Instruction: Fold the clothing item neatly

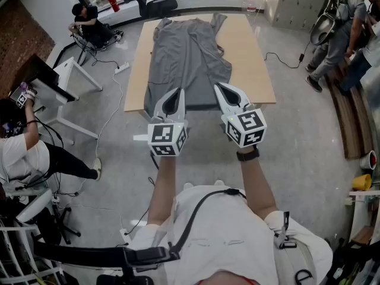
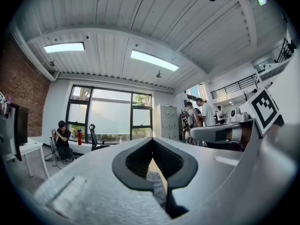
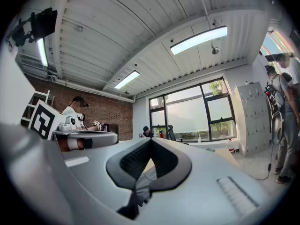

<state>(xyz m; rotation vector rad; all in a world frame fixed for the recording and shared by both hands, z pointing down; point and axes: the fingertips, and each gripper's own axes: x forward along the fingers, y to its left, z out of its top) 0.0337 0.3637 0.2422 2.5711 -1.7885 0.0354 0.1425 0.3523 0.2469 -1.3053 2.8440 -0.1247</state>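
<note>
Grey garment [image 1: 187, 58] on table [image 1: 252, 52], left gripper [image 1: 179, 91], right gripper [image 1: 218, 86] level side by side, jaws clenched, empty.

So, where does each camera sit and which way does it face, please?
Head view: on the person's head, facing steeply down at the grey garment on the table; forearms, left tongs, right tongs show.
Left gripper view: on the left tongs, facing level at the windows; shut jaws and right tongs show.
Right gripper view: likewise on the right tongs; left tongs at left.
Both gripper views share the windows.
</note>
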